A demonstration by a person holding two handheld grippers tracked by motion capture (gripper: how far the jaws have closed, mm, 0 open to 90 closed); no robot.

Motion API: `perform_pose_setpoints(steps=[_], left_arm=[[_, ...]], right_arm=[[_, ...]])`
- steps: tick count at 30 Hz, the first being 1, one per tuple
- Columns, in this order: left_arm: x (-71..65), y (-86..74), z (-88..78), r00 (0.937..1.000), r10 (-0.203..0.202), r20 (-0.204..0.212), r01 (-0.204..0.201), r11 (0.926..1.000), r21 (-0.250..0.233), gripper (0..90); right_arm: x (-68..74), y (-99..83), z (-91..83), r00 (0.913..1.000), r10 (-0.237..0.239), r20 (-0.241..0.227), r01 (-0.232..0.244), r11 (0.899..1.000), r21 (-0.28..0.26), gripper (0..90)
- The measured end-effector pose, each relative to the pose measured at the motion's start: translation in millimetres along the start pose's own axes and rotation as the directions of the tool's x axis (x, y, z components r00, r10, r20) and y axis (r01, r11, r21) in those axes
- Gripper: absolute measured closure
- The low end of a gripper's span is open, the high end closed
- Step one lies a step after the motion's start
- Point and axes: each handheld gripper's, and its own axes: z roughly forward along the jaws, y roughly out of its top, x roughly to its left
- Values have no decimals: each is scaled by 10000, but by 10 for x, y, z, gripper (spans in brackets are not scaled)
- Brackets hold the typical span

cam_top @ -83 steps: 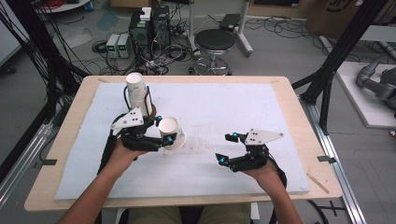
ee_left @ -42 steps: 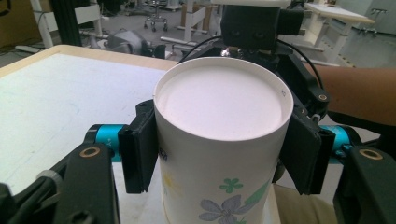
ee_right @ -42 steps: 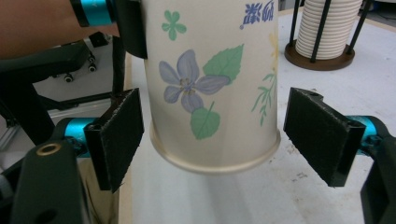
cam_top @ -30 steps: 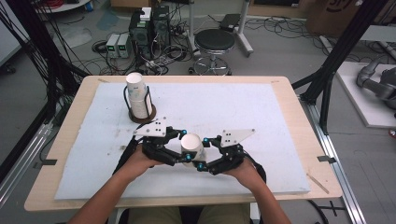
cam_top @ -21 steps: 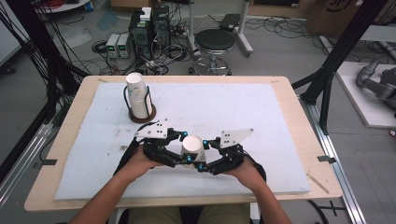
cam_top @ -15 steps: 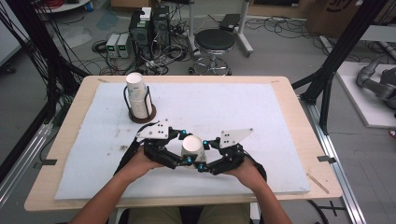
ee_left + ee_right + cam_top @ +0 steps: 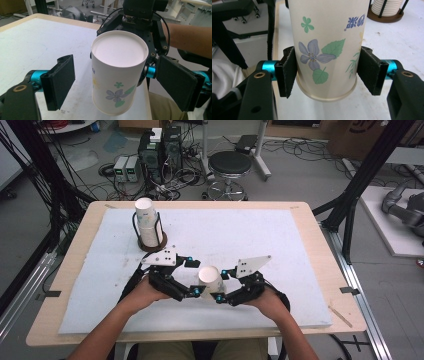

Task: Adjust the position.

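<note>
A paper cup [image 7: 210,279] with a flower print is held upside down near the front middle of the worktop [image 7: 260,235], between the person's two hands. In the high view its closed base faces up and it sits between the left gripper [image 7: 192,277] and the right gripper [image 7: 220,285].

The right gripper [image 7: 325,72] has the cup: in the right gripper view both black pads [image 7: 287,72] press against the cup's printed wall just above the rim, one on each side, and the rim hangs a little above the white surface. Its jaws have just closed in on the cup.

The left gripper [image 7: 115,82] has let go. In the left gripper view its jaws stand wide, one pad [image 7: 58,82] well clear of the cup on one side and the other clear on the far side, with the cup [image 7: 117,75] between them but untouched. These jaws have just been opening. Behind the cup in that view the right gripper's black body and the person's forearm [image 7: 190,40] come in from the far side.

At the back left of the worktop stands a wire cup holder [image 7: 148,232] on a dark round base, with a stack of white cups [image 7: 146,220] in it. How many cups are in the stack is hard to tell from here.
</note>
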Motion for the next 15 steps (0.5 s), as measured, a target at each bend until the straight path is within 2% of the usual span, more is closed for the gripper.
perform_pose_setpoints(steps=[6,10,15], left_arm=[[13,28,-30,9999,94,-75,-91,9991,403,155],[14,38,-24,9998,169,-89,-163,9979,630,157],[13,51,-14,9997,245,-14,-243,9965,802,158]], right_arm=[[-27,63,-22,9991,-411,84,403,9959,809,367],[-37,138,-21,9971,-765,7,755,9862,1471,367],[-48,231,-27,9938,-1110,-84,1104,9731,2021,367]])
